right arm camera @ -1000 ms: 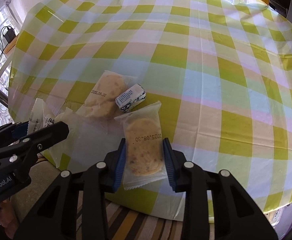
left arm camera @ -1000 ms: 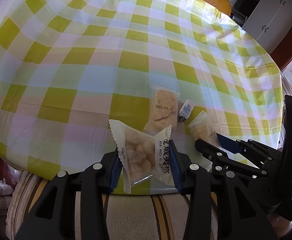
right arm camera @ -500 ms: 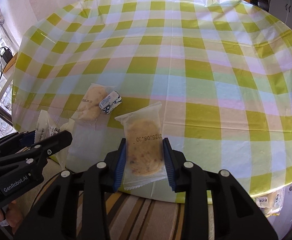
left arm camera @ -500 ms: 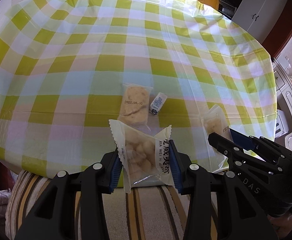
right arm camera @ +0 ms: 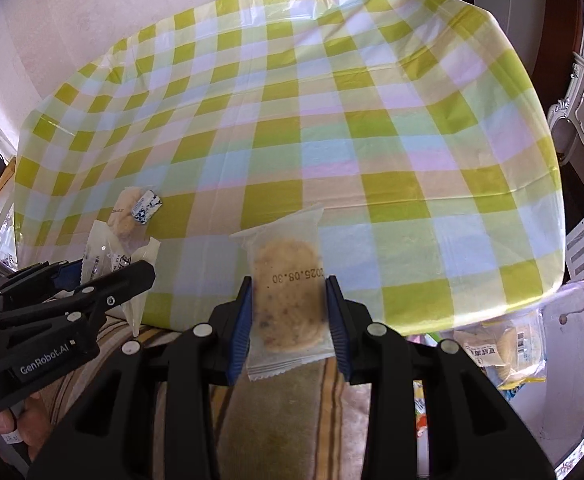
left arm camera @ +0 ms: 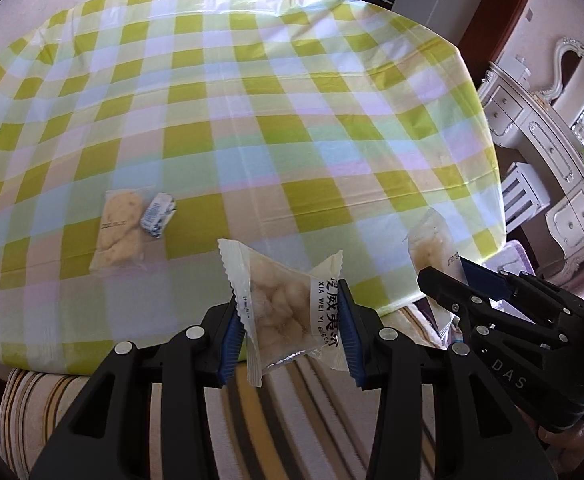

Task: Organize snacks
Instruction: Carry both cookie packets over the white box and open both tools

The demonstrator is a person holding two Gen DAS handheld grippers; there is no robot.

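Snack packets: left gripper (left arm camera: 288, 322) clamped on a clear puff packet (left arm camera: 282, 312), pads pressing both side edges, packet upright over the table's near edge. Right gripper (right arm camera: 288, 320) clamped the same way on a cookie packet (right arm camera: 286, 304). On the checked tablecloth (left arm camera: 292, 120), at 10 o'clock from the left gripper, a pale biscuit packet (left arm camera: 120, 232) lies flat, touching a small blue-white wrapped sweet (left arm camera: 157, 216) at its 2 o'clock. Bagged snacks (right arm camera: 504, 350) sit at 3 o'clock of the right gripper, below table level.
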